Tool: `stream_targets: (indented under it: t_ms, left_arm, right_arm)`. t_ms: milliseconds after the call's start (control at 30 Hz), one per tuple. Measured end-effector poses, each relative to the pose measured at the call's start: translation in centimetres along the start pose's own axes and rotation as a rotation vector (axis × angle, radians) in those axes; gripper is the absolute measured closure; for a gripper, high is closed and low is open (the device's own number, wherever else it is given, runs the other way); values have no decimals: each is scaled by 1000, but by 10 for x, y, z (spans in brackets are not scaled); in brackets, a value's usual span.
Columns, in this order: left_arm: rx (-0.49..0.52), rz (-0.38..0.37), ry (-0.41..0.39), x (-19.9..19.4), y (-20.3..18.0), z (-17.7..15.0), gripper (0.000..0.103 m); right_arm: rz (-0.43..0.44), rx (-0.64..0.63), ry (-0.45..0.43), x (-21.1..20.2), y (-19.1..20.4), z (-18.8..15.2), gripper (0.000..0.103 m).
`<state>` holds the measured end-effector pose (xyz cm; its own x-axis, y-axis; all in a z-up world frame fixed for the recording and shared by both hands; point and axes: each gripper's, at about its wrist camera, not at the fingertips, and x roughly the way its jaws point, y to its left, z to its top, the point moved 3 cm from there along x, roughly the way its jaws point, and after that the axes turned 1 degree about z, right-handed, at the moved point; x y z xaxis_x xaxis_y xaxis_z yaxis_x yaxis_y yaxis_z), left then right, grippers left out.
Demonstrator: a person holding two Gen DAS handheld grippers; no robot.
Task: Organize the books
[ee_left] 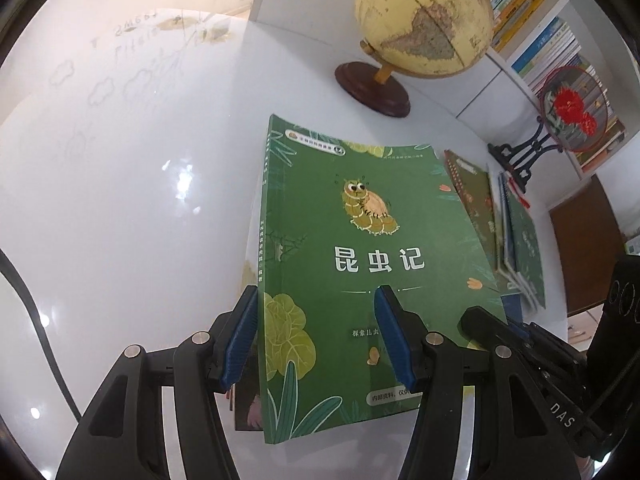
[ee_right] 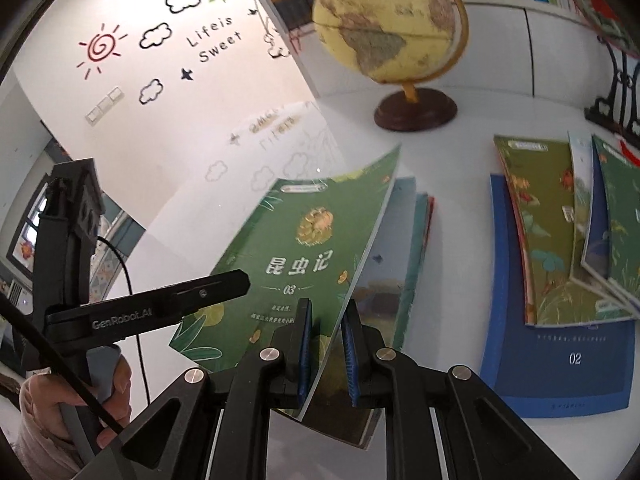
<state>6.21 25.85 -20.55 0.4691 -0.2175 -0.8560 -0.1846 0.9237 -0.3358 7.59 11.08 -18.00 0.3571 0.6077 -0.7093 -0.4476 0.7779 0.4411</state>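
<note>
A green book with a caterpillar on its cover (ee_left: 360, 248) lies on a small stack on the white table. My left gripper (ee_left: 316, 300) is open, its fingers straddling the book's near left part. In the right wrist view the same green book (ee_right: 296, 248) is tilted up at its right edge, and my right gripper (ee_right: 328, 312) has its blue pads either side of that edge, narrowly apart. Other books lie under it (ee_right: 404, 248). A second pile, green books (ee_right: 548, 240) on a blue book (ee_right: 560, 368), lies to the right; it also shows in the left wrist view (ee_left: 496, 224).
A globe on a dark wooden base (ee_left: 420, 24) stands behind the books, also in the right wrist view (ee_right: 392, 28). A bookshelf full of books (ee_left: 560, 52) and a round fan on a black stand (ee_left: 572, 108) are at the right. A black cable (ee_left: 36, 316) runs at the left.
</note>
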Motion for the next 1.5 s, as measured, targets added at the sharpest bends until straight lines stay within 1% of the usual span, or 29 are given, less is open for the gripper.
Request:
stream_targets:
  t_ms: [133, 333, 400, 433, 500, 533, 567, 600, 633, 667, 700, 733, 800, 1033, 1267, 1400, 1500]
  left_arm:
    - [20, 32, 21, 7, -1, -1, 48]
    - [15, 73, 51, 13, 2, -2, 48]
    - [21, 105, 64, 15, 2, -2, 43]
    - [22, 115, 76, 16, 2, -1, 39]
    - [16, 116, 101, 19, 2, 0, 38]
    - [14, 116, 103, 19, 2, 1, 36]
    - [13, 116, 103, 20, 2, 2, 31]
    - [14, 122, 103, 21, 1, 2, 30]
    - [17, 128, 101, 21, 0, 3, 29]
    - [19, 137, 98, 20, -1, 4, 29]
    - [21, 140, 96, 20, -3, 5, 29]
    - [23, 138, 92, 19, -5, 6, 29]
    - [29, 141, 82, 18, -9, 9, 28]
    - [65, 125, 53, 20, -37, 22, 28]
    - [131, 104, 52, 29, -78, 27, 28]
    - [165, 79, 38, 33, -103, 29, 28]
    - [196, 66, 29, 37, -124, 32, 28]
  right_arm:
    - [12, 22, 51, 8, -4, -5, 89]
    - [8, 44, 90, 17, -11, -9, 88]
    - [19, 76, 104, 18, -14, -9, 87]
    - [25, 97, 113, 19, -17, -8, 84]
    - [37, 141, 141, 24, -22, -8, 83]
    - [38, 152, 156, 25, -25, -8, 78]
    - [40, 156, 166, 26, -26, -9, 77]
    - [52, 158, 167, 25, -27, -9, 71]
    - [58, 159, 164, 23, -28, -9, 58]
    - [48, 158, 152, 19, -30, -8, 51]
    - [31, 155, 138, 15, -31, -8, 47]
    - [19, 151, 122, 11, -33, -6, 47]
    - [24, 154, 106, 2, -38, -3, 47]
    - [1, 230, 23, -29, -73, 6, 47]
    - [-19, 290, -27, -60, -108, 5, 47]
    - [-25, 303, -74, -80, -124, 7, 47]
    - [-61, 297, -97, -92, -131, 10, 47]
